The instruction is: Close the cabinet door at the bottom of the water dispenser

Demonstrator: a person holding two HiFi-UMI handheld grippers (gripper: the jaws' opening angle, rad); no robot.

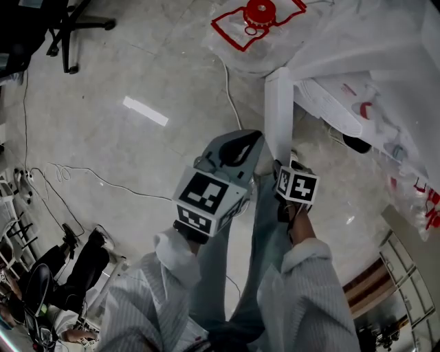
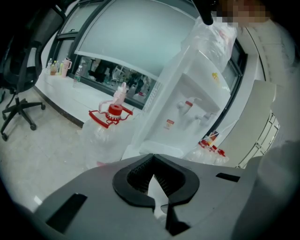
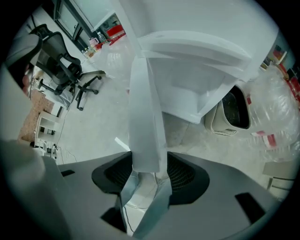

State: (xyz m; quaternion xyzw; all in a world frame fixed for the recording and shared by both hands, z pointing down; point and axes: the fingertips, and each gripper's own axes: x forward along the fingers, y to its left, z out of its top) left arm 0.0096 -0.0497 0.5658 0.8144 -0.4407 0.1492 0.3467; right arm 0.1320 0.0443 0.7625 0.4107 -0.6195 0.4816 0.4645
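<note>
- The right gripper (image 3: 146, 183) is clamping its jaws narrowly on the free edge of the white cabinet door (image 3: 145, 108).
- The door is standing swung out from the bottom of the water dispenser (image 2: 187, 108), edge-on to the person, over the pale floor (image 1: 137, 151).
- The left gripper (image 1: 239, 148) is hovering just beside the right one, its jaws drawn close together and gripping nothing.
- A clear water bottle (image 2: 110, 129) with a red cap is sitting on the floor beside the dispenser.

Black office chair (image 1: 86, 26), red-capped water jug in plastic (image 1: 258, 17), white strip (image 1: 145, 111) on floor (image 1: 137, 62), thin cable (image 1: 229, 93).
</note>
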